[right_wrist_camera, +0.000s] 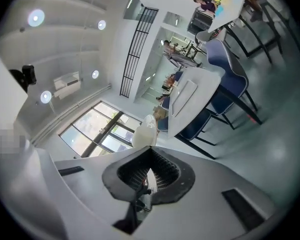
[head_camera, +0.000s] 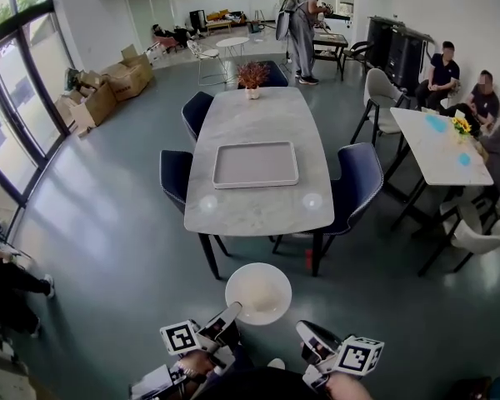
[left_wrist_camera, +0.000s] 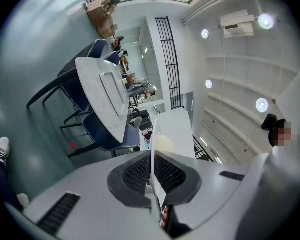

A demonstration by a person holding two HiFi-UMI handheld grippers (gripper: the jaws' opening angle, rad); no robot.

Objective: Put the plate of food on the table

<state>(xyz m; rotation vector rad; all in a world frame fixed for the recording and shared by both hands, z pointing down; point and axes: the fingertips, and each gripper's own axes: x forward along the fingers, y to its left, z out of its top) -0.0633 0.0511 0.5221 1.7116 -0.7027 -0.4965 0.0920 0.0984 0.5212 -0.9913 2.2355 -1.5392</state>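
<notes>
Nearest, the person's left hand (head_camera: pixel 196 363) holds the left gripper (head_camera: pixel 233 311) roughly level, angled forward and inward, its marker cube (head_camera: pixel 181 337) facing up. The gripper is rolled onto its side, so the floor fills the left of the left gripper view. Its jaws are clenched on the near left rim of the plate (head_camera: pixel 258 293), which runs edge-on between the pads in that view.

The right hand (head_camera: pixel 346 386) holds the right gripper (head_camera: pixel 302 327) angled inward from the other side, also rolled over. Its jaws are drawn together just off the plate's near right rim. Whether they touch the rim cannot be told.

The plate is white and round and carries a pale mound of food (head_camera: pixel 265 295). It hangs over the grey floor, short of the near end of the bench (head_camera: pixel 250 119) and not on it.

On the marble bench a grey rectangular tray (head_camera: pixel 256 182) lies flat near the middle. Two small pale discs (head_camera: pixel 208 202) sit at the near corners, and a potted plant (head_camera: pixel 252 77) stands at the far end. Dark blue chairs (head_camera: pixel 357 186) flank the bench.

Further right, people sit at a second white bench (head_camera: pixel 437 152). Cardboard boxes (head_camera: pixel 117 82) are stacked by the windows on the left.
</notes>
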